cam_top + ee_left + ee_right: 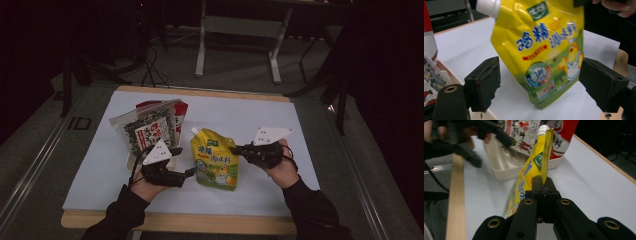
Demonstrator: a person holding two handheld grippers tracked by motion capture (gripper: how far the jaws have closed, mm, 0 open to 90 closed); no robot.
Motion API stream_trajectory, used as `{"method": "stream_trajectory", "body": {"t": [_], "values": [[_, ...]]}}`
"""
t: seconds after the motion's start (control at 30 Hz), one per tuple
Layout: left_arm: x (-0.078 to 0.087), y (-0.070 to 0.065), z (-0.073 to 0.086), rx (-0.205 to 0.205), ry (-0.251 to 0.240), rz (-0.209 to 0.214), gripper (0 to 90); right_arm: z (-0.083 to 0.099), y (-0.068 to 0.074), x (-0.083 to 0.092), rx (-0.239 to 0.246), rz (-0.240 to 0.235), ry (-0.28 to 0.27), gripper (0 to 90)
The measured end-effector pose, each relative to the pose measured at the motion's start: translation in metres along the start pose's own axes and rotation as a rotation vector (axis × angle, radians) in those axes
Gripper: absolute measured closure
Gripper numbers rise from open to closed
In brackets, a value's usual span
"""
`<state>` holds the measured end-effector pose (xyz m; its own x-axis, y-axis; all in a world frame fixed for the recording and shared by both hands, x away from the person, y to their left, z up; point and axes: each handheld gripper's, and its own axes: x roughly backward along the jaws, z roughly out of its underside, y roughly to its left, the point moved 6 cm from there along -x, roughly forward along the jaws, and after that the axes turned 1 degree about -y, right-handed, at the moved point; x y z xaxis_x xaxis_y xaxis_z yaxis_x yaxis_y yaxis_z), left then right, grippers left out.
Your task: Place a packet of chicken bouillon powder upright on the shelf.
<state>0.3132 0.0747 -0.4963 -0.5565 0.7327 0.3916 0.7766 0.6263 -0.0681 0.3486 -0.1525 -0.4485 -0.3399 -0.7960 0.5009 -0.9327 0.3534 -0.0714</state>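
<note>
A yellow spouted pouch with a white cap stands tilted on the white table top, blue characters and a cartoon chick on its front. My right gripper is shut on the pouch's right side seam, jaws pressed together around the yellow edge. My left gripper is open, its two black pads spread wide on either side of the pouch's lower front, apart from it.
A shallow white tray at the left holds a seaweed snack bag and a red packet. The tray sits close behind the pouch. The wooden table edge runs along the front.
</note>
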Motion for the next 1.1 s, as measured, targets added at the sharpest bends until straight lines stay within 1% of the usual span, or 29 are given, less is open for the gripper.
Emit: {"method": "stream_trajectory", "body": {"t": [0.03, 0.07, 0.1, 0.13, 0.17, 0.2, 0.23, 0.3, 0.33, 0.37, 0.43, 0.47, 0.53, 0.57, 0.63, 0.67, 0.7, 0.73, 0.77, 0.8, 0.83, 0.87, 0.9, 1.0, 1.03, 1.07, 1.1], "values": [[-0.001, 0.001, -0.002, -0.006, 0.004, 0.0, 19.1, 0.001, 0.003, 0.002, 0.017, 0.005, 0.004, 90.0], [-0.002, 0.003, -0.003, -0.009, 0.006, -0.007, 19.2, 0.001, 0.006, 0.003, 0.024, -0.006, 0.001, 90.0], [-0.003, 0.005, -0.005, -0.016, 0.012, -0.012, 20.4, 0.003, 0.009, 0.005, 0.036, -0.002, 0.001, 90.0], [-0.004, 0.008, -0.006, -0.015, 0.013, -0.009, 20.4, 0.003, 0.009, 0.005, 0.036, -0.002, 0.001, 90.0], [-0.006, 0.012, -0.008, -0.011, 0.017, -0.014, 20.8, 0.005, 0.013, 0.009, 0.031, -0.027, -0.002, 90.0], [-0.007, 0.014, -0.009, -0.012, 0.021, -0.014, 20.8, 0.005, 0.013, 0.009, 0.031, -0.027, -0.002, 90.0], [-0.008, 0.016, -0.011, -0.013, 0.02, -0.003, 23.6, 0.007, 0.016, 0.01, 0.041, -0.026, 0.004, 90.0], [-0.011, 0.021, -0.014, -0.018, 0.033, 0.001, 23.6, 0.008, 0.017, 0.012, 0.037, -0.035, -0.001, 90.0], [-0.013, 0.023, -0.015, -0.024, 0.038, 0.024, 23.8, 0.008, 0.018, 0.013, 0.037, -0.038, -0.001, 90.0], [-0.015, 0.024, -0.016, -0.031, 0.04, 0.021, 25.2, 0.01, 0.02, 0.013, 0.045, -0.035, 0.004, 90.0], [-0.019, 0.026, -0.019, -0.043, 0.047, 0.043, 25.3, 0.011, 0.021, 0.015, 0.04, -0.044, 0.0, 90.0], [-0.022, 0.028, -0.02, -0.046, 0.055, 0.041, 25.4, 0.012, 0.021, 0.015, 0.043, -0.049, 0.001, 90.0], [-0.025, 0.03, -0.024, -0.055, 0.05, 0.064, 30.2, 0.013, 0.022, 0.016, 0.045, -0.054, 0.0, 90.0], [-0.027, 0.031, -0.025, -0.054, 0.054, 0.065, 30.2, 0.013, 0.022, 0.017, 0.049, -0.055, -0.001, 90.0], [-0.031, 0.031, -0.027, -0.064, 0.061, 0.102, 35.6, 0.013, 0.023, 0.017, 0.05, -0.061, 0.001, 90.0], [-0.032, 0.032, -0.028, -0.073, 0.066, 0.1, 37.1, 0.013, 0.024, 0.017, 0.053, -0.059, 0.002, 90.0], [-0.033, 0.032, -0.028, -0.073, 0.07, 0.118, 45.2, 0.013, 0.024, 0.018, 0.056, -0.062, 0.0, 90.0], [-0.034, 0.032, -0.028, -0.069, 0.071, 0.138, 45.2, 0.013, 0.024, 0.018, 0.056, -0.062, 0.0, 90.0], [-0.036, 0.032, -0.028, -0.062, 0.078, 0.155, 53.5, 0.014, 0.023, 0.018, 0.052, -0.057, 0.003, 90.0], [-0.036, 0.031, -0.028, -0.063, 0.082, 0.167, 53.5, 0.014, 0.023, 0.018, 0.052, -0.057, 0.003, 90.0], [-0.036, 0.031, -0.027, -0.074, 0.091, 0.172, 63.1, 0.014, 0.022, 0.018, 0.043, -0.056, -0.002, 90.0], [-0.036, 0.029, -0.026, -0.076, 0.098, 0.187, 63.1, 0.014, 0.022, 0.018, 0.043, -0.056, -0.002, 90.0], [-0.035, 0.028, -0.025, -0.075, 0.102, 0.192, 68.1, 0.015, 0.022, 0.019, 0.036, -0.058, -0.002, 90.0], [-0.032, 0.029, -0.024, -0.08, 0.09, 0.17, 75.8, 0.017, 0.02, 0.019, 0.023, -0.054, -0.007, 90.0], [-0.031, 0.029, -0.023, -0.073, 0.086, 0.172, 79.1, 0.017, 0.019, 0.019, 0.015, -0.052, -0.011, 89.9], [-0.03, 0.029, -0.022, -0.07, 0.081, 0.173, 80.4, 0.017, 0.019, 0.019, 0.003, -0.055, -0.014, 89.5], [-0.029, 0.028, -0.022, -0.068, 0.075, 0.173, 81.2, 0.018, 0.018, 0.019, 0.0, -0.056, -0.017, 89.0]]}}
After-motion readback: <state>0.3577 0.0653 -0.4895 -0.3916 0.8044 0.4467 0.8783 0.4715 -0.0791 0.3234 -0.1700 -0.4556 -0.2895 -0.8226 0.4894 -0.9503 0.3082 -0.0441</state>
